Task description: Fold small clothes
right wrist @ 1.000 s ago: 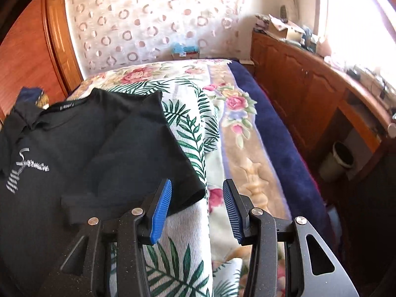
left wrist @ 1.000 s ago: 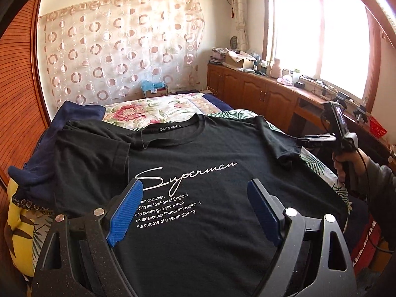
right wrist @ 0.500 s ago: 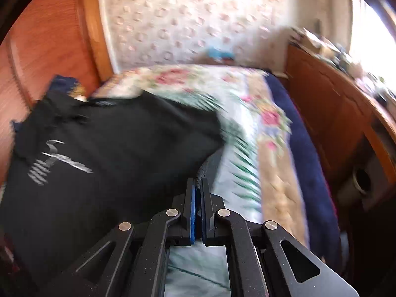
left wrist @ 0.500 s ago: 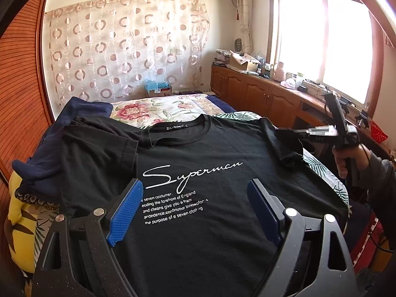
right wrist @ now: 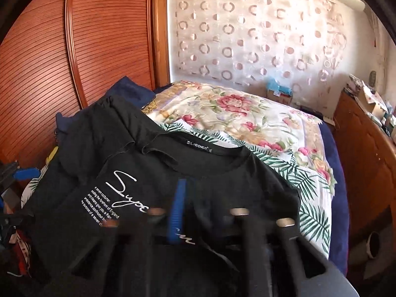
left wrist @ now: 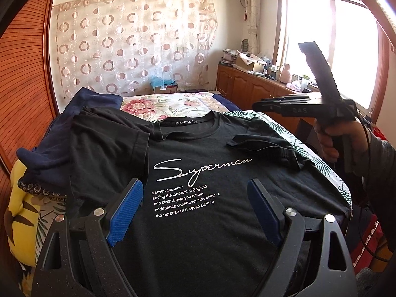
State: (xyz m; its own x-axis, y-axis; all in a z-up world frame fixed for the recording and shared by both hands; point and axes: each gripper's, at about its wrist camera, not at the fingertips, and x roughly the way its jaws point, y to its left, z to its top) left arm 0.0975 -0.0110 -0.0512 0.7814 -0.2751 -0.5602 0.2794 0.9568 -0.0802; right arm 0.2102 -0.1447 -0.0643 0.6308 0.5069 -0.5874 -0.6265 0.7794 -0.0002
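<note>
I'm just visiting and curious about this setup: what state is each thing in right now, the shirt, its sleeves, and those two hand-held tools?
Black T-shirt: spread flat on the bed, print up.
Right-side sleeve: folded in over the chest.
Left-side sleeve: spread outward, unfolded.
Left gripper: fingers open, above the hem, empty.
Right gripper: raised off the shirt; open or shut unclear.

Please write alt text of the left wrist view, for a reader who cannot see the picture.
A black T-shirt with white "Superman" script lies face up on a floral bed, one sleeve folded in over the chest. The open left gripper with blue pads hovers over the print; the right gripper, in a hand, is raised beside that sleeve.
</note>
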